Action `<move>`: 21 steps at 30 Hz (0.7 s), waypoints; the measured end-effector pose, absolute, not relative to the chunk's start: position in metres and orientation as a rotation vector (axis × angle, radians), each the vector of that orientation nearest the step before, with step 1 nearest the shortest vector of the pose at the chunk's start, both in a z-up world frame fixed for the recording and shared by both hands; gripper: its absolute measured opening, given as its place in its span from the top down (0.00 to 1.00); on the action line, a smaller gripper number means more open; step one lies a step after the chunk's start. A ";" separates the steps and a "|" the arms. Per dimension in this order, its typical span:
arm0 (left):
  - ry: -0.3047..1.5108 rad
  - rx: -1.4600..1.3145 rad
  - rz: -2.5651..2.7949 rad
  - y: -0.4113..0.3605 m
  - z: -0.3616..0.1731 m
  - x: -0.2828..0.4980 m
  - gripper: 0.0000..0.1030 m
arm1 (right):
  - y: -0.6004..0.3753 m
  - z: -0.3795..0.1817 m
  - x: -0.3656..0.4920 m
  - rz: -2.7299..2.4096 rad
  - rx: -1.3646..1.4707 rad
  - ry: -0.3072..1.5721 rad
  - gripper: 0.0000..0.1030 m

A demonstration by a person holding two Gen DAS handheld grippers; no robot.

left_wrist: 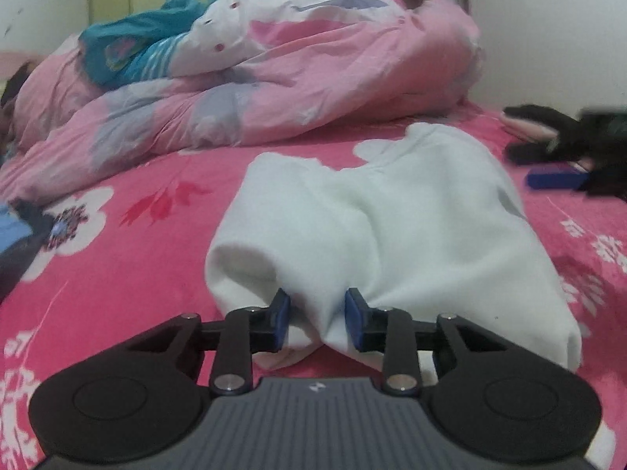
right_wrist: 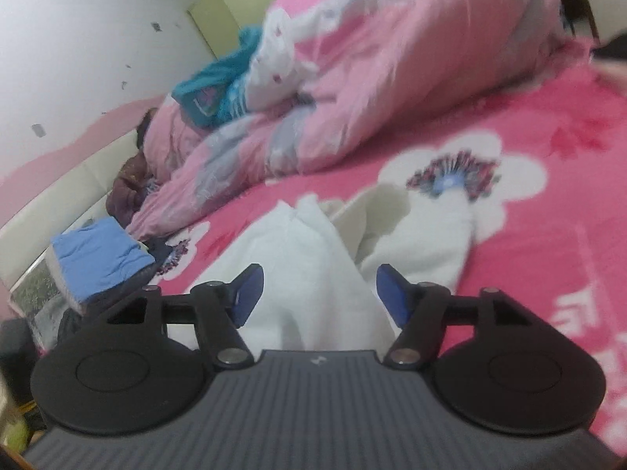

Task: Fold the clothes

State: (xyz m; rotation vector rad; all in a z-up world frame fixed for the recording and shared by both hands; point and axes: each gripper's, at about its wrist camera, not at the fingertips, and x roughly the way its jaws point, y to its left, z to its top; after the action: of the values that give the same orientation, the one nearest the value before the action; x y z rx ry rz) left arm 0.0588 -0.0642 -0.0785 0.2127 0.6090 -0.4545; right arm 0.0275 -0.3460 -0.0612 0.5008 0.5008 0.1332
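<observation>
Fleecy white cloth garment point(left_wrist: 392, 227), smooth printed cotton sheet point(left_wrist: 117, 293), matt black plastic jaws

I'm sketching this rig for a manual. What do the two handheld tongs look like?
Both match: the left tongs and right tongs have matte black linkage arms with silver pivot screws, blue fingertip pads, round black side discs, and a grey ribbed body bearing a small white logo. No cables show.

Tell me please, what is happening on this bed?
A person is folding a white garment on a pink floral bedsheet, with a gripper in each hand. The left gripper has a bunched edge of the garment between its blue pads. The right gripper stands open over the garment, gripping nothing. A pink duvet lies heaped behind.
</observation>
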 end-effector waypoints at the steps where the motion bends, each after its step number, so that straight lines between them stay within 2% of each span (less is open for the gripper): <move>1: 0.621 0.194 -0.443 -0.060 -0.079 0.061 0.70 | -0.344 -0.070 0.035 0.140 0.512 0.530 0.47; 2: 0.631 0.179 -0.436 -0.056 -0.079 0.063 0.70 | -0.341 -0.078 0.042 0.147 0.522 0.559 0.60; 3: 0.641 0.165 -0.429 -0.053 -0.079 0.065 0.70 | -0.337 -0.082 0.040 0.157 0.534 0.569 0.92; 4: 0.654 0.148 -0.424 -0.048 -0.080 0.068 0.70 | -0.333 -0.083 0.031 0.163 0.538 0.549 0.95; 9: 0.702 0.089 -0.413 -0.026 -0.078 0.073 0.71 | -0.304 -0.069 -0.018 0.215 0.482 0.436 0.96; 16: 0.677 -0.068 -0.445 0.032 -0.050 0.050 0.71 | -0.227 -0.049 -0.032 0.425 0.338 0.441 0.96; 21: 0.674 -0.210 -0.515 0.075 -0.031 0.031 0.56 | -0.163 -0.058 -0.026 0.568 0.274 0.513 0.96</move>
State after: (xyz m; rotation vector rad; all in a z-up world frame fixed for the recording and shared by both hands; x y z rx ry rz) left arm 0.0312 0.0746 -0.0314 -0.2104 0.6737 -0.5152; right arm -0.0259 -0.1632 -0.0575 0.2736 0.5127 0.5679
